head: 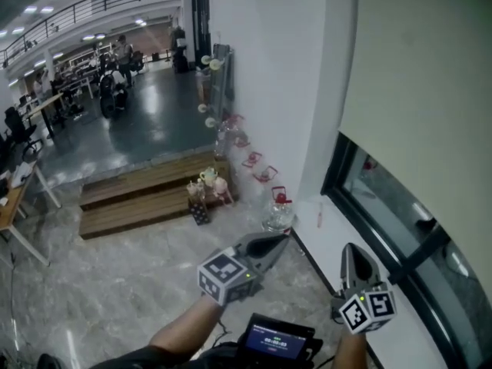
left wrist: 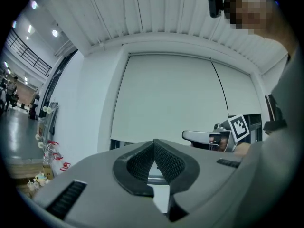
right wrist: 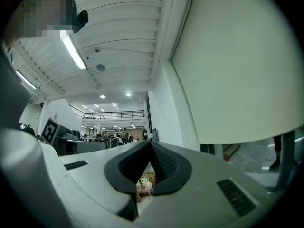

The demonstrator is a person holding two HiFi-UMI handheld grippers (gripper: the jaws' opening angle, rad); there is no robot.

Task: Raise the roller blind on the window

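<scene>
blind (head: 423, 83) hangs part-lowered over window (head: 400, 206), its bottom edge running along the wall, above and right of both grippers. right gripper (head: 353, 249) nearer, left gripper (head: 283, 238) farther. both jaws closed, empty.

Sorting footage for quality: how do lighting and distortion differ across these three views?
Head view: dim and bluish, roller blind plainly lit. Left gripper view: strong fisheye curving, black corners. Right gripper view: same fisheye, ceiling light strip glares.
</scene>
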